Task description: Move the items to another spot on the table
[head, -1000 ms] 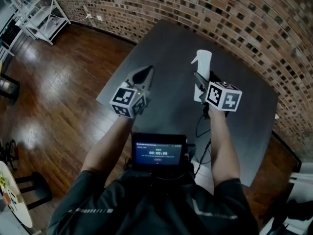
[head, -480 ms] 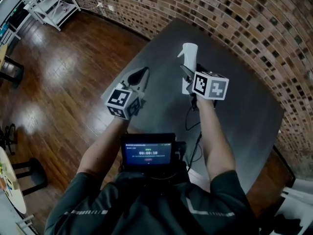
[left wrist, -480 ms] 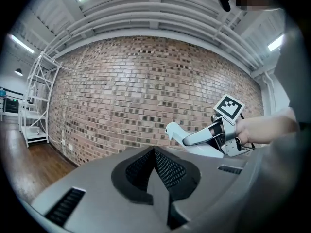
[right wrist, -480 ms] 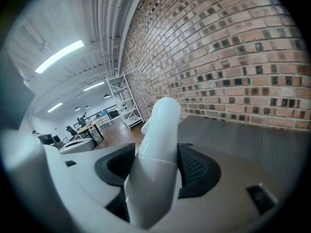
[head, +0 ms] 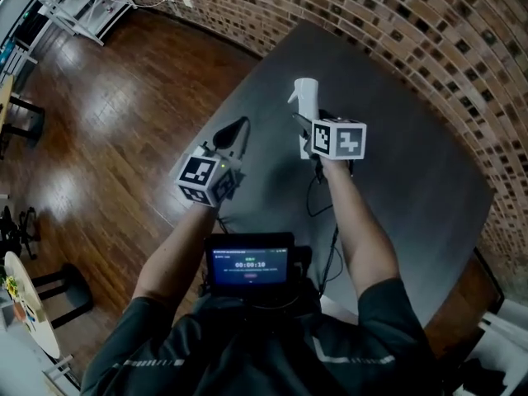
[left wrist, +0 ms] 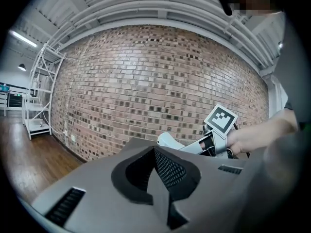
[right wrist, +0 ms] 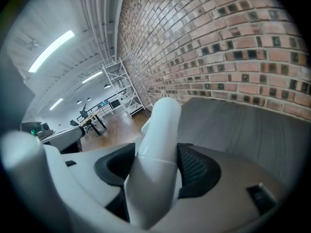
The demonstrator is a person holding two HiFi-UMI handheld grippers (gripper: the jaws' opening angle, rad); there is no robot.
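**— First:** Right tongs (right wrist: 158,166) are pinching the bottle (head: 305,96), one pad on each side of it, high up where the body narrows. Left tongs (head: 234,132) are pressed together on nothing.

**— Second:** Why are the left ones closed at all?

**— First:** No job for them, I'd guess. One light bottle wants one grip, so they hang over the near-left edge of the table (head: 412,172), out of the way.

**— Second:** Room to put it down?

**— First:** Plenty. I see bare grey top all round, out toward the brick wall (head: 429,31), so any spot would do.

**— Second:** And where's the bottle just now?

**— First:** Over the middle of the table, beyond the right hand, tipped forward along the jaws and not upright. It looks lifted clear of the top, though I can't swear to that from here.

**— Second:** Why grab it so high?

**— First:** My guess is that the narrow part fits between the pads, and the wider body below can't slide up through them.

**— Second:** The spout?

**— First:** Spout (head: 291,100) points off to the left, clear of both pads, so the trigger shouldn't get squeezed.
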